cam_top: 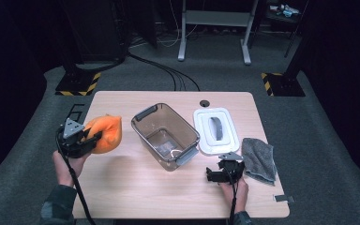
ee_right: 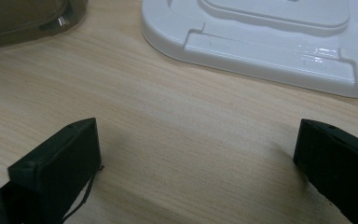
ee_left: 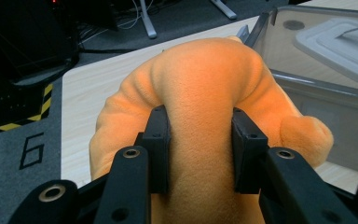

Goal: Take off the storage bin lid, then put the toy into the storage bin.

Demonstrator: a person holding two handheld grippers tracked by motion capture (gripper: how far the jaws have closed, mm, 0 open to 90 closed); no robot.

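now one orange plush toy sits pinched in the left claw, at the left side of the bench beside the one clear storage bin; in the left gripper view both pads press into its soft middle, and it seems to be lifted off the wood, though the angle makes that hard to judge. the right claw rests low on the bench with its jaws spread wide and nothing between them. one white lid lies flat right of the bin, and one grey cloth lies crumpled just beside the right claw.
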